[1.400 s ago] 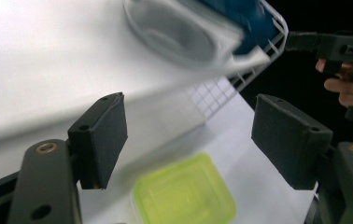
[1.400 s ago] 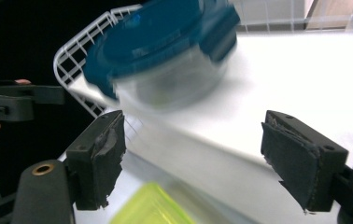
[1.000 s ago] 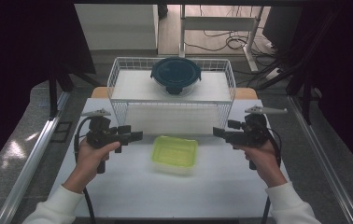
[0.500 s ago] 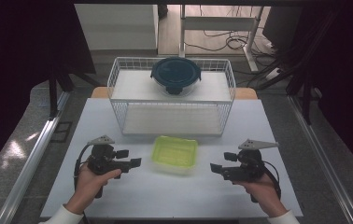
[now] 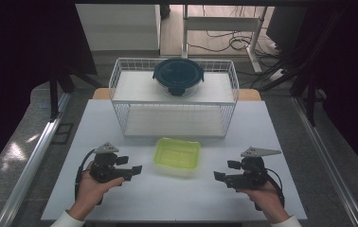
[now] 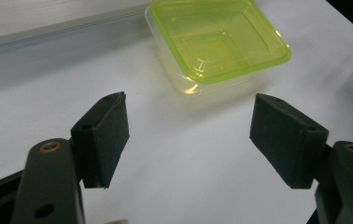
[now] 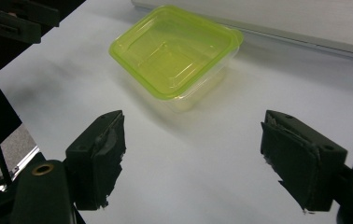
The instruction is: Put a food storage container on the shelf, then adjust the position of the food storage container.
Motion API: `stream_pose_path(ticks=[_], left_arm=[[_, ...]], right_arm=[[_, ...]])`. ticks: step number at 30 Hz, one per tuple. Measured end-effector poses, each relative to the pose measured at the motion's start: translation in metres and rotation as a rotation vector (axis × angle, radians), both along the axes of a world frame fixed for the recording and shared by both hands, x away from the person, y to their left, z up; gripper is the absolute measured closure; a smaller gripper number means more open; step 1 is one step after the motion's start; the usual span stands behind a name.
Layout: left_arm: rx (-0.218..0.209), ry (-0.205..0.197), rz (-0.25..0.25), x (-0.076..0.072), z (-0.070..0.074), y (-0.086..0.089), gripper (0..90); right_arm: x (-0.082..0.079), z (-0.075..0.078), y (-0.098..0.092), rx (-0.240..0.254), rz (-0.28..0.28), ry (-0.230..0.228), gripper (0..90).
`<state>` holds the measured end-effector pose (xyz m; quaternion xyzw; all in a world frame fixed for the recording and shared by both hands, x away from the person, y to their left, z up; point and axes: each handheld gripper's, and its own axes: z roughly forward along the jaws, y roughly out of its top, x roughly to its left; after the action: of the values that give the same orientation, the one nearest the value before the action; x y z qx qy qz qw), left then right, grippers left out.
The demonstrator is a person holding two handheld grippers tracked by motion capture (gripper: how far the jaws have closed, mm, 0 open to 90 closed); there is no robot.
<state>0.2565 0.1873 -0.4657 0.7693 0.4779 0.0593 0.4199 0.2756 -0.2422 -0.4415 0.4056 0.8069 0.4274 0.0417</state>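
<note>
A clear square container with a yellow-green lid (image 5: 177,155) sits on the white table (image 5: 167,198), just in front of a white wire basket (image 5: 120,78). A round container with a dark blue lid (image 5: 178,76) rests on the basket's upper shelf. My left gripper (image 5: 137,170) lies low at the table's left, jaws open and empty, pointing toward the lidded container (image 6: 216,42). My right gripper (image 5: 219,177) lies low at the right, open and empty too, with the same container (image 7: 174,51) ahead of it.
The wire basket spans the back of the table, with an empty lower shelf (image 5: 172,120). Metal rails (image 5: 35,156) run along both sides of the table. Cables and a stand's legs (image 5: 224,42) lie on the floor behind. Each gripper trails a black cable.
Both hands have dropped and drawn back toward the table's near edge. The grippers now sit low beside the lidded container, their jaws as wide as before.
</note>
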Motion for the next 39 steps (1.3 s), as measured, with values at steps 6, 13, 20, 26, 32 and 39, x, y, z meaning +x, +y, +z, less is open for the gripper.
stream_pose_path(ticks=[6,13,20,26,32,39], left_arm=[[0.013,-0.003,0.003,0.002,0.0,-0.002,26.9],[0.031,-0.011,0.018,0.007,0.001,-0.001,27.5],[0.13,-0.036,0.032,0.034,0.01,-0.008,31.8],[0.169,-0.014,0.026,0.057,0.01,-0.013,38.1],[0.212,0.024,0.009,0.084,0.005,-0.027,63.3],[0.257,0.083,-0.042,0.109,-0.002,-0.043,85.9]], right_arm=[[0.001,-0.003,0.0,-0.009,-0.008,0.006,21.8],[0.002,-0.003,0.0,-0.005,-0.013,0.017,21.8],[0.003,-0.003,-0.002,-0.009,-0.026,0.017,21.8],[0.006,-0.005,-0.004,-0.02,-0.032,0.02,21.8],[0.007,-0.007,-0.006,-0.023,-0.043,0.028,21.9],[0.008,-0.008,-0.007,-0.031,-0.047,0.029,21.8]])
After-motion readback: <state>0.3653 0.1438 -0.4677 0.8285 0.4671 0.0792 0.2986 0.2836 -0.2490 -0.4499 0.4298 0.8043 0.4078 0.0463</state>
